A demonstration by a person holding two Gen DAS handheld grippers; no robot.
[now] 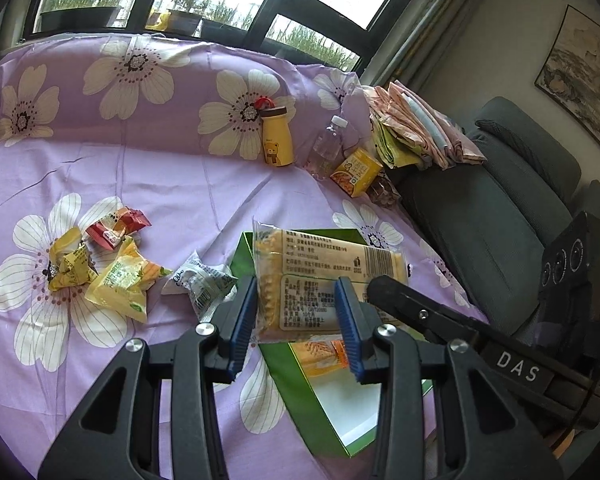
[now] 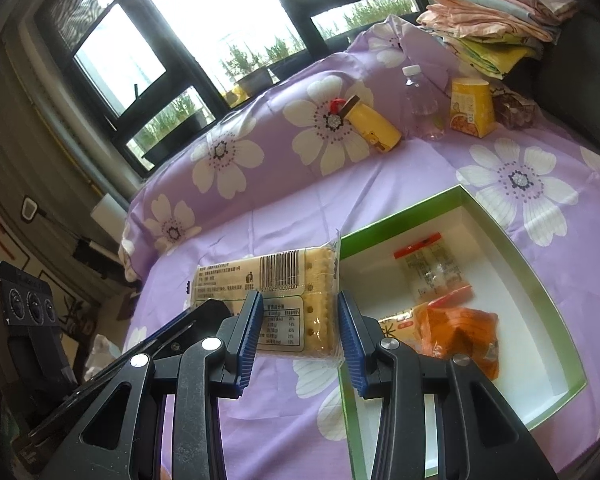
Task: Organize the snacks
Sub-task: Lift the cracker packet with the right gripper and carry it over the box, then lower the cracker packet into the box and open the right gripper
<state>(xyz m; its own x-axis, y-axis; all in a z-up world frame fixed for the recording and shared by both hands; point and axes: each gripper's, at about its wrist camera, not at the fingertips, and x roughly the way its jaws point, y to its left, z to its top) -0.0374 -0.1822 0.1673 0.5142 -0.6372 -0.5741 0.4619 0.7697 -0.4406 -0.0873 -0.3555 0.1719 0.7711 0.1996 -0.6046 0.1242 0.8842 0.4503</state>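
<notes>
Mid-carry: cracker packet (image 1: 324, 276) clamped at opposite ends by left gripper (image 1: 296, 320) and right gripper (image 2: 296, 328), both narrowed onto it, hanging over the green box's (image 2: 540, 280) rim. Next: shift toward 3 o'clock in right view, lower, release together. Loose snacks (image 1: 108, 268) at 9 o'clock seen only from left; box contents, probably two orange packets (image 2: 456, 328), only clearly from right.

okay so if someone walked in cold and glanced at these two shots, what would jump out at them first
Probably the cracker packet held in mid-air between both grippers, left gripper and right gripper, at the edge of the green-rimmed box. Next, the purple flowered sheet, with loose snack wrappers heaped on its left side in the left wrist view.
</notes>
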